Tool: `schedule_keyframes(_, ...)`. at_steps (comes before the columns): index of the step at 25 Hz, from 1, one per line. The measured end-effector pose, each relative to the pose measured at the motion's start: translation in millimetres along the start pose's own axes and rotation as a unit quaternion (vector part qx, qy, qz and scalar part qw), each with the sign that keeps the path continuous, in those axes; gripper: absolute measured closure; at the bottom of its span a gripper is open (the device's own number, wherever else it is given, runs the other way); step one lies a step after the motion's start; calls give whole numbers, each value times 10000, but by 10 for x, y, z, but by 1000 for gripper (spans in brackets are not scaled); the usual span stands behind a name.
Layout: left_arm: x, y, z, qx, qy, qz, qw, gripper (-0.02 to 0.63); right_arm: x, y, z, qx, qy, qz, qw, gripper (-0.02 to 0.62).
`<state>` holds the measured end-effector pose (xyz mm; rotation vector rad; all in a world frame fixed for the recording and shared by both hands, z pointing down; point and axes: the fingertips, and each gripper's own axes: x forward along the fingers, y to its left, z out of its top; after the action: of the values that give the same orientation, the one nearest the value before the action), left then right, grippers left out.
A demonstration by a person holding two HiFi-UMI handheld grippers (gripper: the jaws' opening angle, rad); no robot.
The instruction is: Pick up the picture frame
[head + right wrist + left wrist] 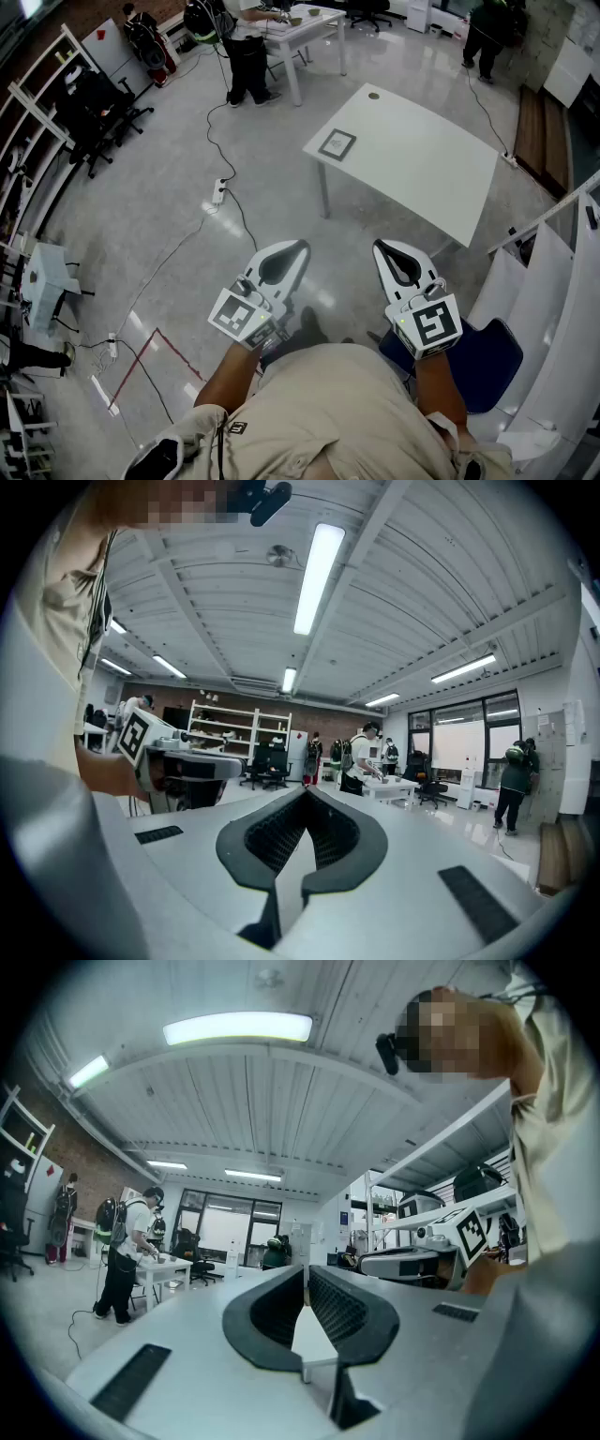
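The picture frame (337,143), small and grey with a dark border, lies flat near the left corner of a white table (422,159) some way ahead of me. My left gripper (301,247) and right gripper (381,245) are held level side by side close to my chest, well short of the table. Both are shut, tips together, with nothing between them. In the left gripper view my left gripper (306,1268) points across the room, with the right gripper (422,1258) beside it. From the right gripper view, the right gripper (306,792) faces the room and the left gripper (183,761) shows at the left.
Cables and a power strip (217,192) run over the grey floor at the left, near red tape lines (155,361). A blue chair (487,361) stands at my right. White shelving (42,112) lines the left wall. A person (246,52) stands at a far white desk (305,28).
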<state>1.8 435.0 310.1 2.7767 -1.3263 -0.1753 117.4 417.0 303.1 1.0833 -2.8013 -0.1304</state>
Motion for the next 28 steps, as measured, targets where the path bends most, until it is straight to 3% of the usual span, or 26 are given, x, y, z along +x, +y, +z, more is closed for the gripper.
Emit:
schedule_keyframes(10, 45, 130, 71, -188, -113, -17, 9998, 577, 132, -19, -5, 24, 70, -61, 10000, 571)
schedule_keyframes(15, 100, 295, -17, -123, 61, -108, 9998, 577, 269, -103, -27, 181, 85, -181, 9996, 571)
schedule_keyframes(28, 397, 1220, 9, -264, 131, -345, 9990, 577, 1128, -369, 4, 408, 64, -513, 9978, 569)
